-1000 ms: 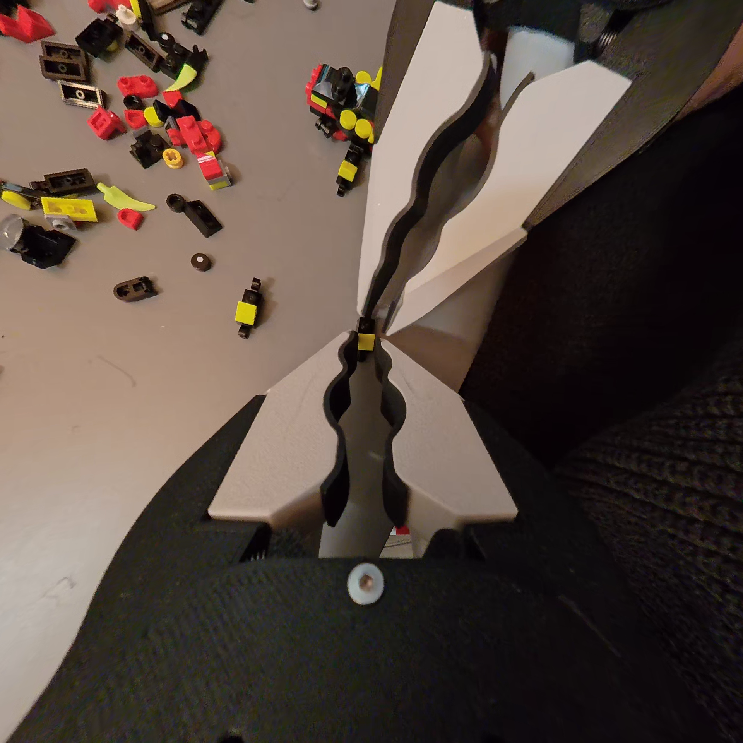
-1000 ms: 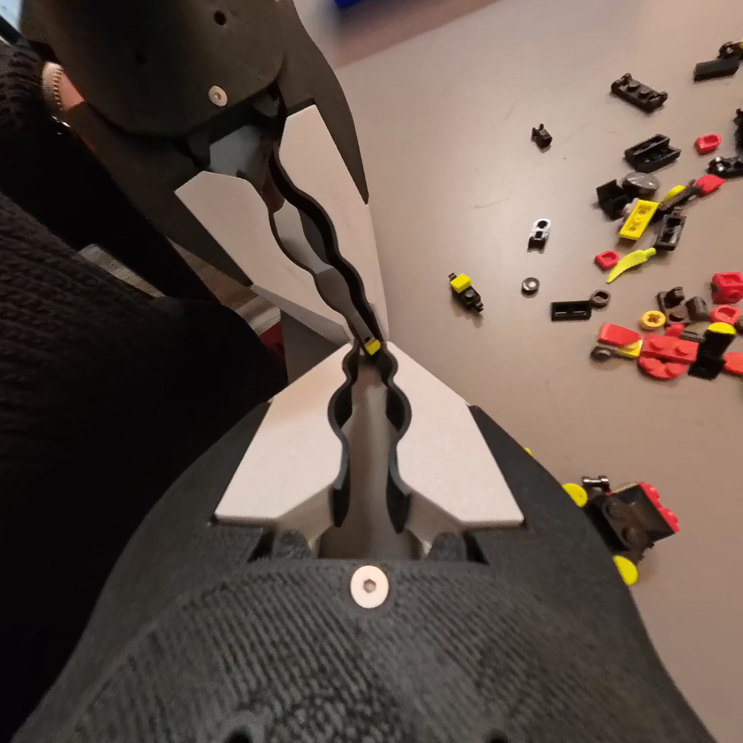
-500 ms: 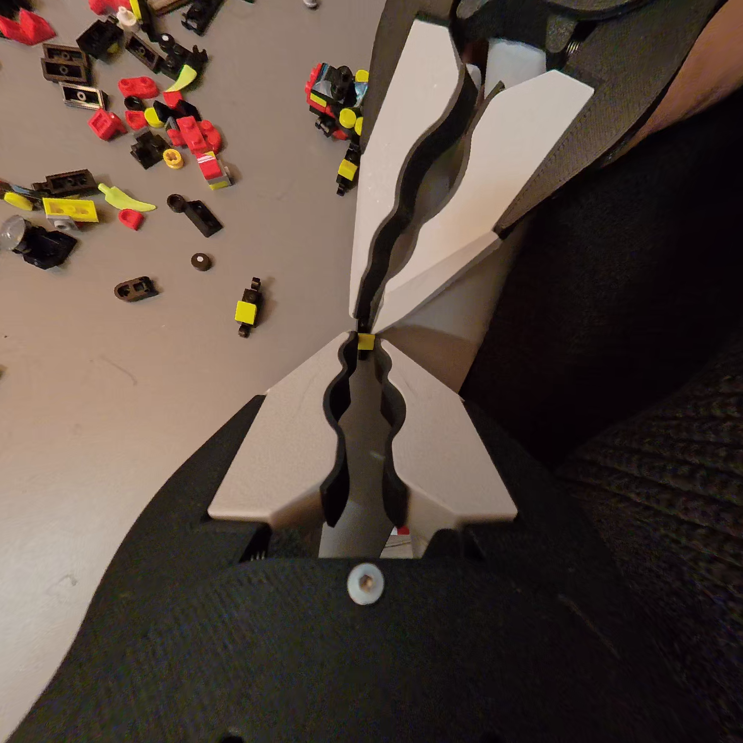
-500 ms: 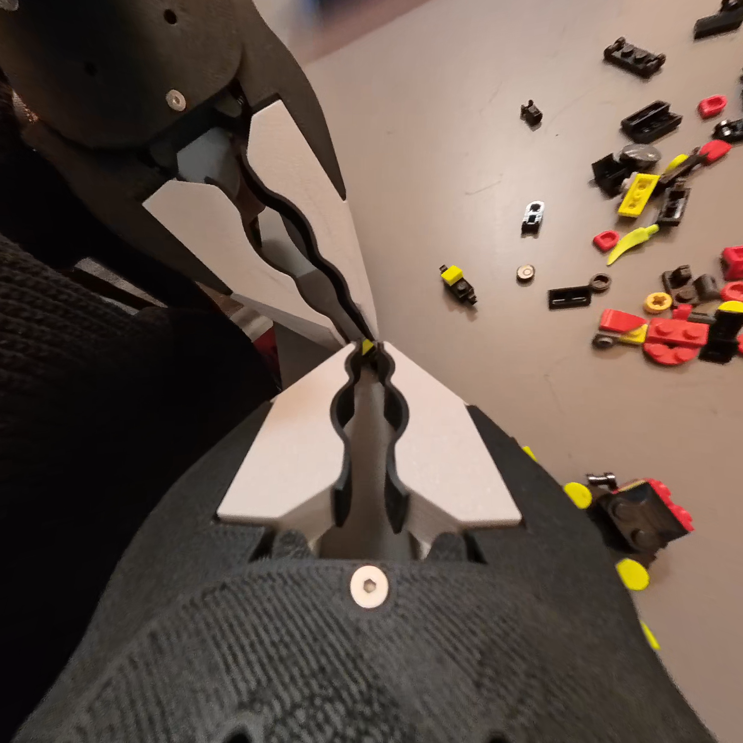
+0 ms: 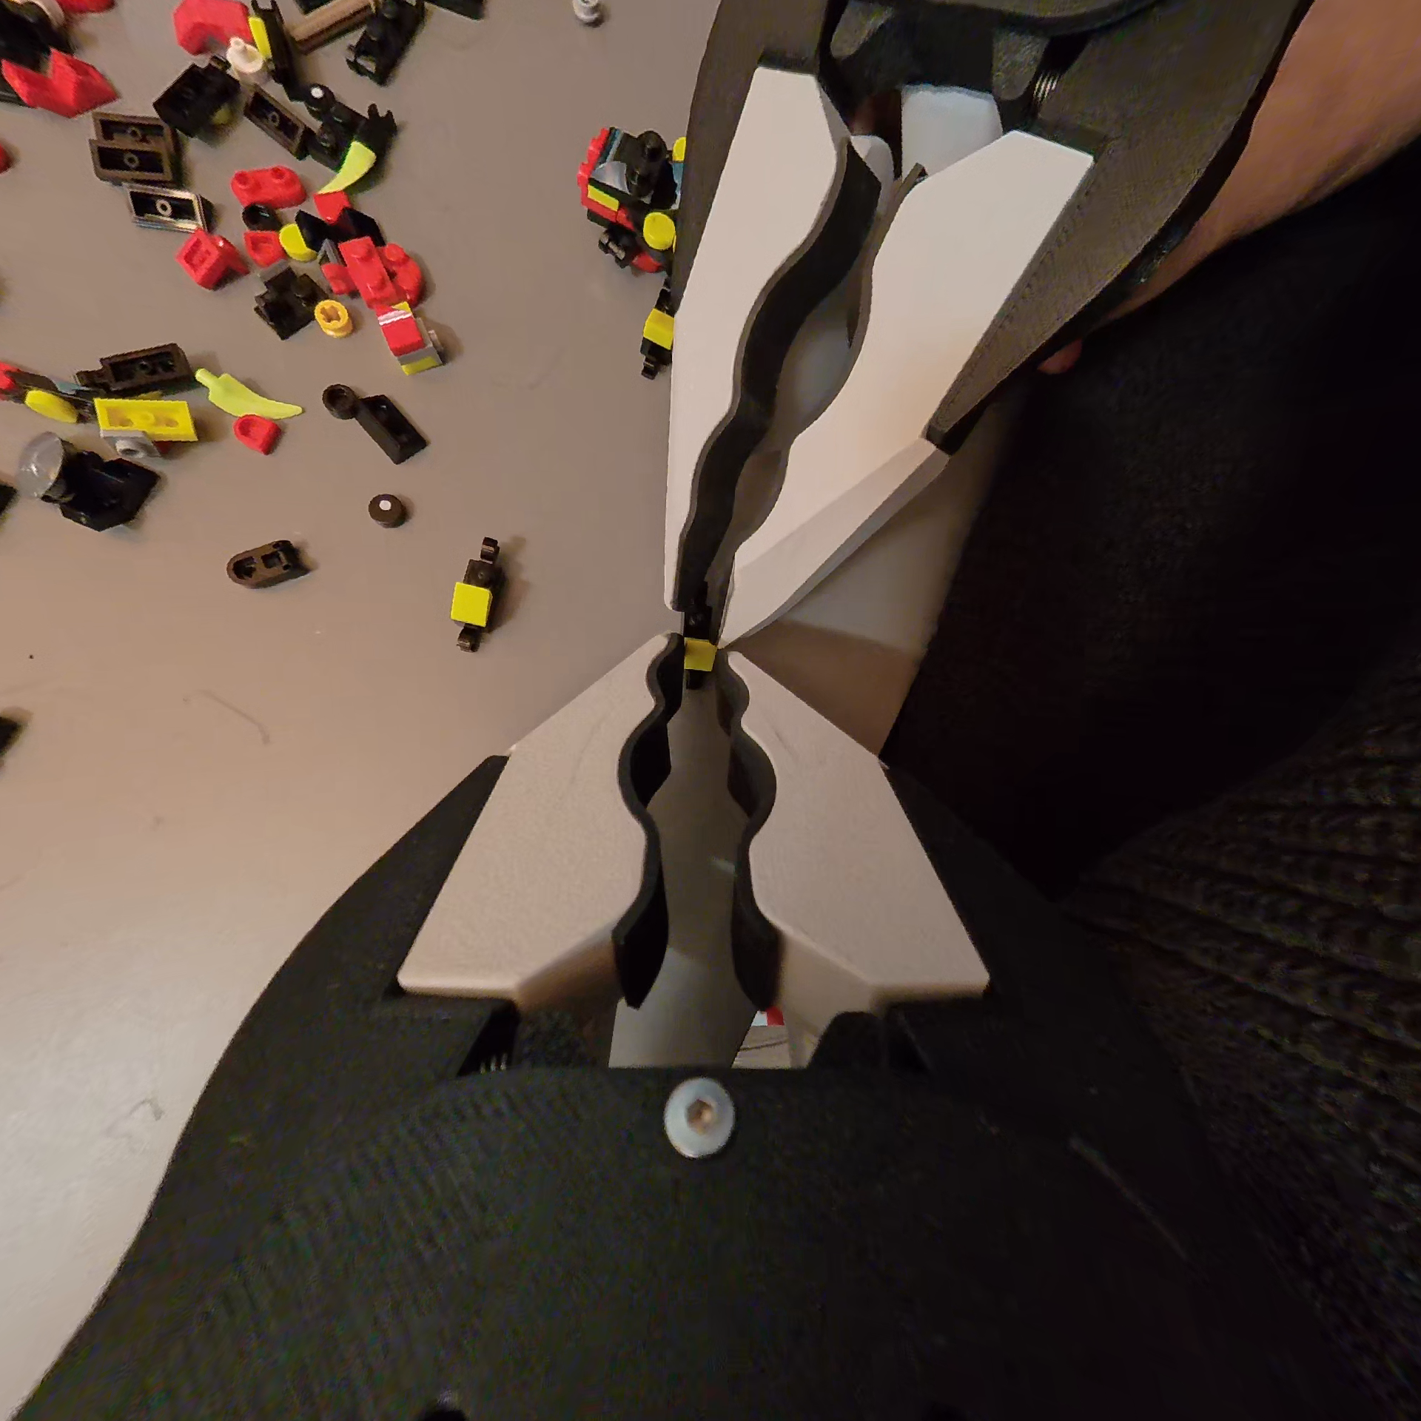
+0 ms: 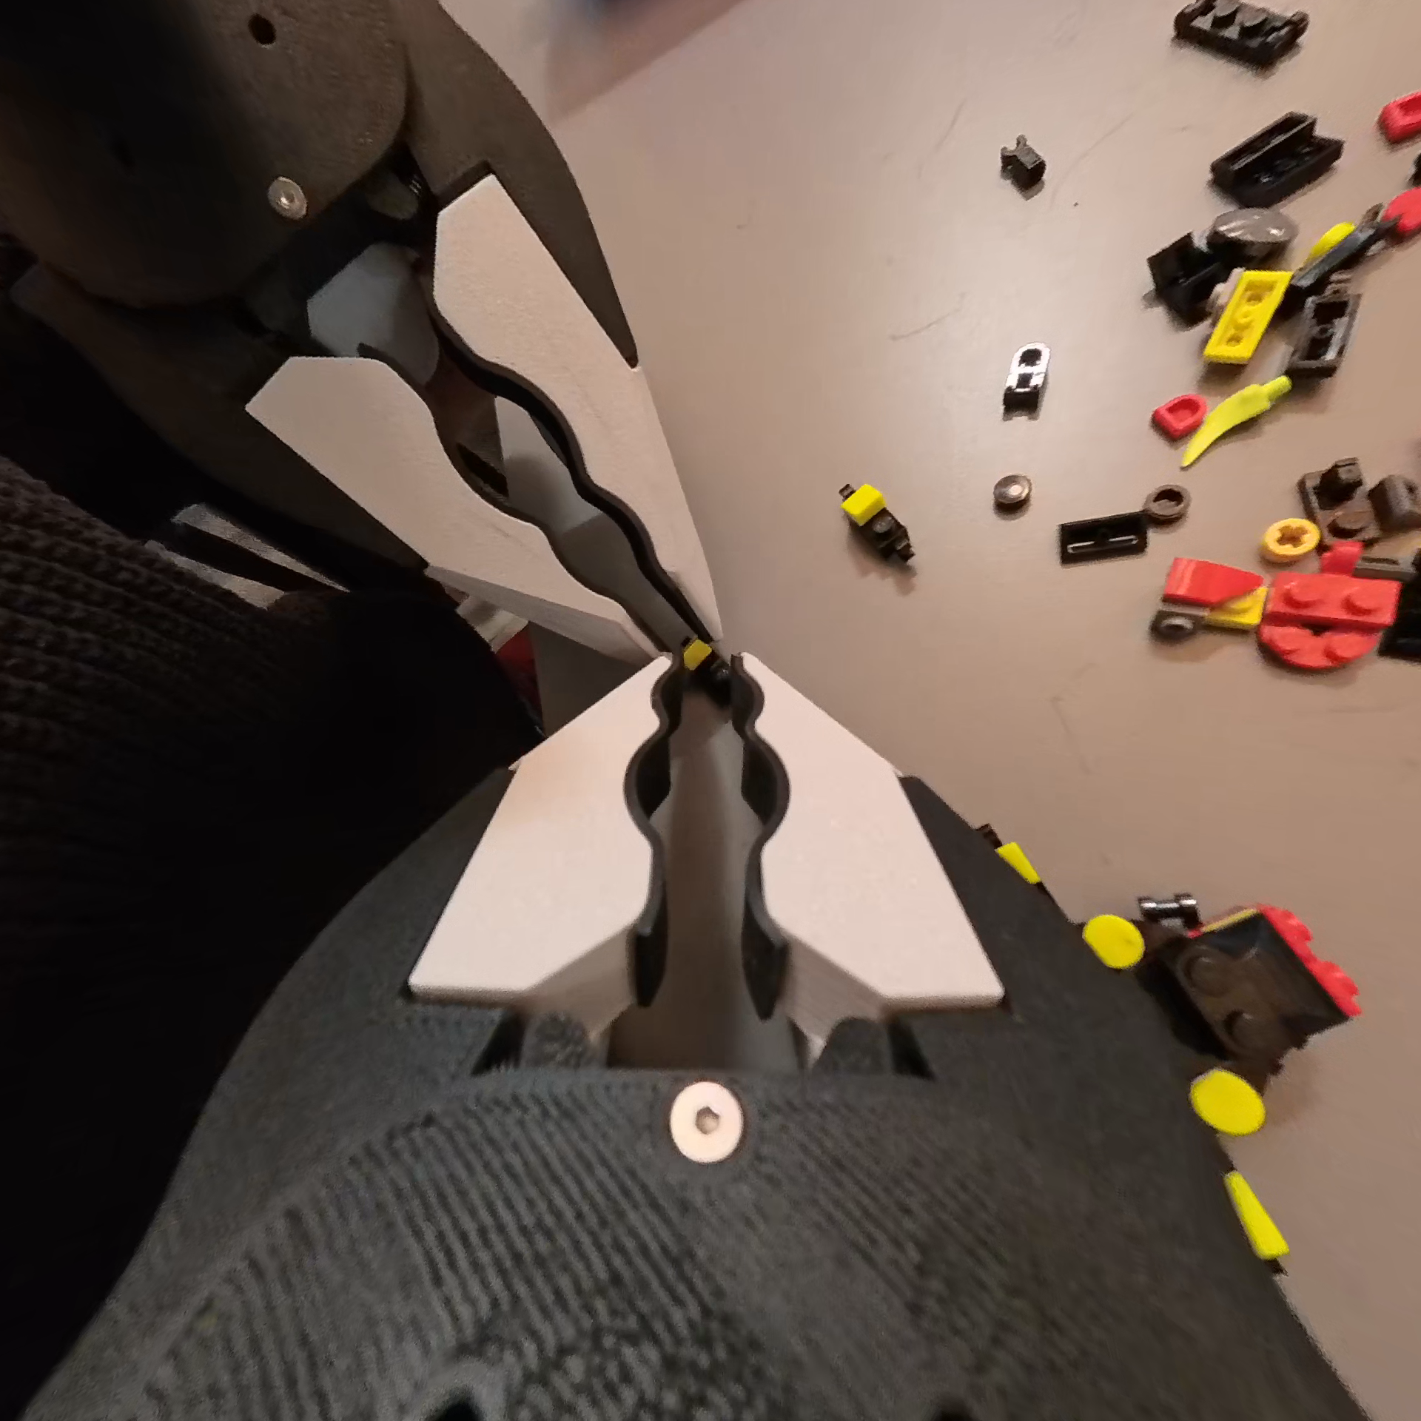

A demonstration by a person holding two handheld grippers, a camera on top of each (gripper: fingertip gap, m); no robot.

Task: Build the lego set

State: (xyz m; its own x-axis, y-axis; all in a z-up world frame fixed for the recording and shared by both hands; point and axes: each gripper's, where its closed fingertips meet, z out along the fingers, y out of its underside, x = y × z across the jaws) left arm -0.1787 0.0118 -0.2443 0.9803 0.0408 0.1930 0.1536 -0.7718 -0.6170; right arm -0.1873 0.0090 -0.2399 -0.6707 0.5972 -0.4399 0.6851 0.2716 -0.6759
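A small black-and-yellow lego piece (image 5: 700,653) is held in the air between both grippers, which meet tip to tip. My left gripper (image 5: 698,670) is shut on its yellow end. My right gripper (image 5: 696,604) comes in from above and is shut on its black end. In the right wrist view the piece (image 6: 696,653) sits between my right gripper (image 6: 711,677) and the left gripper (image 6: 690,634), which comes from the upper left. The part-built red, black and yellow model (image 5: 630,200) stands on the grey table (image 5: 231,807); it also shows in the right wrist view (image 6: 1246,992).
A matching black-and-yellow piece (image 5: 477,596) lies loose on the table, also in the right wrist view (image 6: 873,515). Several loose red, black and yellow pieces (image 5: 307,269) are scattered farther off. A person's dark knitted sleeve (image 5: 1230,846) fills the side beside the grippers. The tips of both grippers are at nearly the same place.
The grippers stay tip to tip on the piece. The right gripper has swung a little to a steeper angle against the left one, and the table pieces have shifted in the right wrist view.
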